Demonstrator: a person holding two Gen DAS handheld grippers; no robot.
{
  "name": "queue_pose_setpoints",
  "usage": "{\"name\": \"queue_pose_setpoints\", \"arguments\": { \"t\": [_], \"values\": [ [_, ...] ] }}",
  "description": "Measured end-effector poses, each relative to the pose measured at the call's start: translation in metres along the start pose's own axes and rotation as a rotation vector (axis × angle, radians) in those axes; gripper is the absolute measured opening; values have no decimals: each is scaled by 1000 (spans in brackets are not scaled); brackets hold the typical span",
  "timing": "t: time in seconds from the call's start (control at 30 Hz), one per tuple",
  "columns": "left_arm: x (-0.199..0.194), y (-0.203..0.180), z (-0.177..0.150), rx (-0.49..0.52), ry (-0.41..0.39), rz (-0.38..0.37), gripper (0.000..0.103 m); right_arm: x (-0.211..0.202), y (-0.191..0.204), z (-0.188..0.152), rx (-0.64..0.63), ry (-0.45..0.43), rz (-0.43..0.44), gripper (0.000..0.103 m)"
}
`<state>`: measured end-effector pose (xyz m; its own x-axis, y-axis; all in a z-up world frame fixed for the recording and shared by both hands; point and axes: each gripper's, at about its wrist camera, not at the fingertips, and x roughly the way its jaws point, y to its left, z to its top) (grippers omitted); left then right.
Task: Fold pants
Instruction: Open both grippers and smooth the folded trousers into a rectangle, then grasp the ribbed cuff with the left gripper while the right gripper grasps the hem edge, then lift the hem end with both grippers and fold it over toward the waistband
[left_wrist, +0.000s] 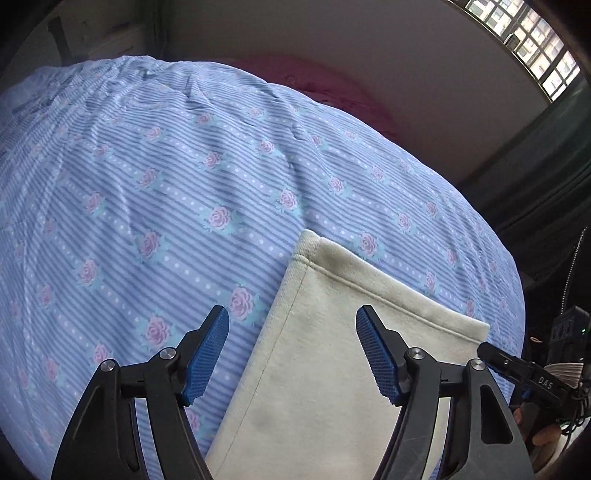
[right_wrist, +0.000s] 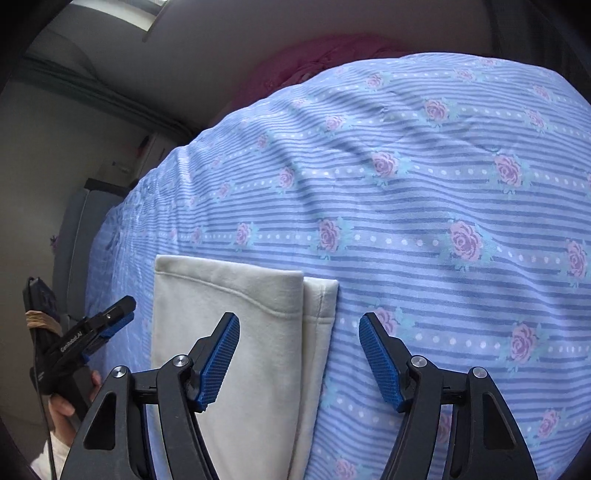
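Note:
Cream pants (left_wrist: 332, 369) lie flat on the bed, legs stacked and hem ends pointing away from me. In the right wrist view the pants (right_wrist: 229, 295) show a top leg hem and a second leg edge peeking out to its right. My left gripper (left_wrist: 291, 317) hovers open over the pants' left edge, with nothing pressed between its blue pads. My right gripper (right_wrist: 299, 319) hovers open over the right edge, also gripping nothing. Each view catches the other tool beside the pants: the right gripper (left_wrist: 491, 354) at the hem's right corner, and the left gripper (right_wrist: 123, 308) left of the cloth.
The bed carries a blue striped sheet with pink roses (left_wrist: 166, 184). Something pink (left_wrist: 314, 81) lies at its far end against the wall. A barred window (left_wrist: 535, 48) and dark curtain (left_wrist: 535, 177) are on the right. Grey furniture (right_wrist: 74, 240) stands past the bed's left edge.

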<state>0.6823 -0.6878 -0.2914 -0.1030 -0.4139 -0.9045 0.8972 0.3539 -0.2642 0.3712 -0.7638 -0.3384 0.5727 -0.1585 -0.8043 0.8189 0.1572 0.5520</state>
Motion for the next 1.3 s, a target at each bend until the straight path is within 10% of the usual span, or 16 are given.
{"name": "queue_pose_setpoints", "arguments": {
  "t": [0.47,0.6,0.7,0.83,1.3],
  "values": [
    [77,-3,24,29,129,-79,61,23,-16,4,-36,5,39,56],
    [79,-5,29,-23,153,-150,33,28,-14,8,-47,2,37,53],
    [76,-14,31,9,156,-133,23,31,-11,13,-86,37,57,32],
    [56,-35,34,113,101,-129,20,13,-16,31,-49,66,126,21],
    [-93,-56,13,271,-82,-54,19,-105,98,0,-585,-57,162,21]
  ]
}}
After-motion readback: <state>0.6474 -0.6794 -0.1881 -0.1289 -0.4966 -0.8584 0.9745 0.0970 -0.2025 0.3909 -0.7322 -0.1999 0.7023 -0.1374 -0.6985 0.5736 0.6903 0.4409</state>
